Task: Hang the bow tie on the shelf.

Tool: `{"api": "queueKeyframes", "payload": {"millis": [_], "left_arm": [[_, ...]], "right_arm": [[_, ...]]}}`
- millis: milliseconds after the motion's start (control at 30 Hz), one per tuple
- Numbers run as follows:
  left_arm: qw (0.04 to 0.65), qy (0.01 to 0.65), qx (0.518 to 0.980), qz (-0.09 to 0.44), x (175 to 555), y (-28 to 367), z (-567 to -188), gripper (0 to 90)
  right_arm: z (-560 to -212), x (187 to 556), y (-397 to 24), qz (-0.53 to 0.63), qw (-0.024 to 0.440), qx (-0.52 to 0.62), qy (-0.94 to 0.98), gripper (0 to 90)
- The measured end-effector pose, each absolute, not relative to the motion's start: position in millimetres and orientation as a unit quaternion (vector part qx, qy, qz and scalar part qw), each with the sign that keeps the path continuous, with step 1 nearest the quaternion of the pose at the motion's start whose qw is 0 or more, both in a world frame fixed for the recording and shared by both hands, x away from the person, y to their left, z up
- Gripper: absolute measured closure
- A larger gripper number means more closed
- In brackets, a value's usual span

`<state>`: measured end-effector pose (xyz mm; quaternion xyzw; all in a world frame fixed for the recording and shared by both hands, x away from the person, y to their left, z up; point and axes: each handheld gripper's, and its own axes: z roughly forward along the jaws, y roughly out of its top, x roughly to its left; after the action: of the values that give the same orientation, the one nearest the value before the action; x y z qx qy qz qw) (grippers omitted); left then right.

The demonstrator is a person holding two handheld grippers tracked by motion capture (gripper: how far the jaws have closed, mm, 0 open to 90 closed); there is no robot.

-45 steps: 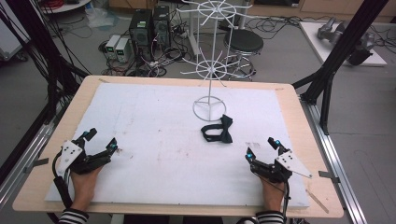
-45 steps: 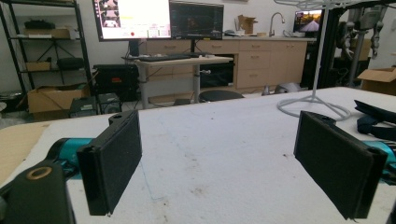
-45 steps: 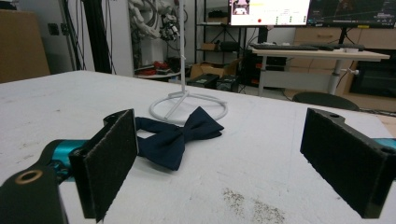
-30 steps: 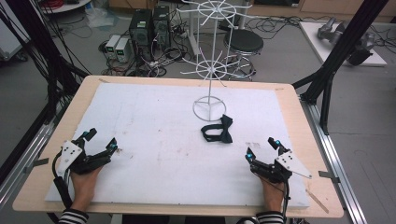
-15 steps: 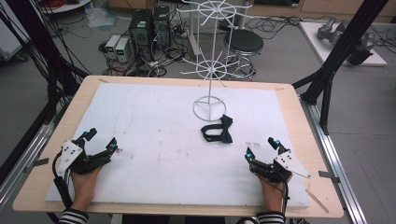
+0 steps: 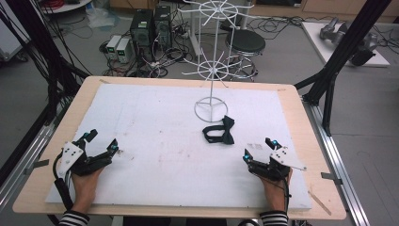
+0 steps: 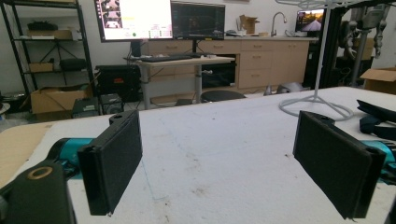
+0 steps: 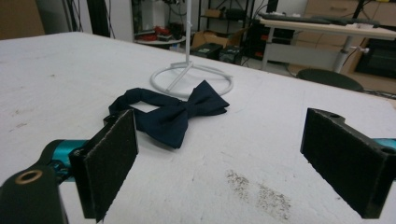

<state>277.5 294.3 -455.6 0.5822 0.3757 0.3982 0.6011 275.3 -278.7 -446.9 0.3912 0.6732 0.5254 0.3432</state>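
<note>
From the high view, your left gripper (image 6: 99, 141) rests near the left edge of the white foam-covered surface (image 6: 155, 136), its fingers spread wide and holding nothing, while your right gripper (image 6: 258, 149) sits near the right front corner, equally wide and empty. The dark navy fabric bow tie (image 6: 220, 132) lies flat just in front of the ring base of the white wire display stand (image 6: 211, 75), closer to your right hand than your left. In the left gripper view, your black padded fingers (image 7: 112, 161) stand far apart over bare surface, with the stand's base and an edge of the bow tie off to the right. In the right gripper view, the bow tie (image 8: 173, 112) lies near, just beyond your left finger, its strap looped toward the stand's ring. You seem to be at the start, before any grasp; the next move likely calls for bringing your right gripper forward and closing on the tie's knot.
</note>
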Motion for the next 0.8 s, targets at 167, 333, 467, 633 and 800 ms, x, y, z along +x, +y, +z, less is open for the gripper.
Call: {"api": "queueKeyframes", "payload": {"millis": [167,333,467,633,800], "left_arm": [[0.601,0.375,0.582,0.398,277.5,294.1,-455.6,15.9],[0.601,0.375,0.582,0.398,277.6,294.1,-455.6,15.9],[0.601,0.375,0.583,0.398,277.6,294.3,-455.6,15.9],[0.601,0.376,0.582,0.398,277.7,294.3,-455.6,15.9],[0.600,0.377,0.583,0.398,277.7,294.4,-455.5,16.0]], "right_arm": [[-435.9,280.8,-272.4,0.515,0.334,0.387,0.688,10.3],[-420.5,289.6,-262.1,0.500,0.330,0.384,0.702,10.3],[-414.5,293.5,-256.7,0.495,0.328,0.381,0.708,10.3],[-407.5,301.0,-249.0,0.481,0.326,0.376,0.721,10.3],[-406.3,308.2,-240.9,0.467,0.313,0.384,0.732,10.3]]}}
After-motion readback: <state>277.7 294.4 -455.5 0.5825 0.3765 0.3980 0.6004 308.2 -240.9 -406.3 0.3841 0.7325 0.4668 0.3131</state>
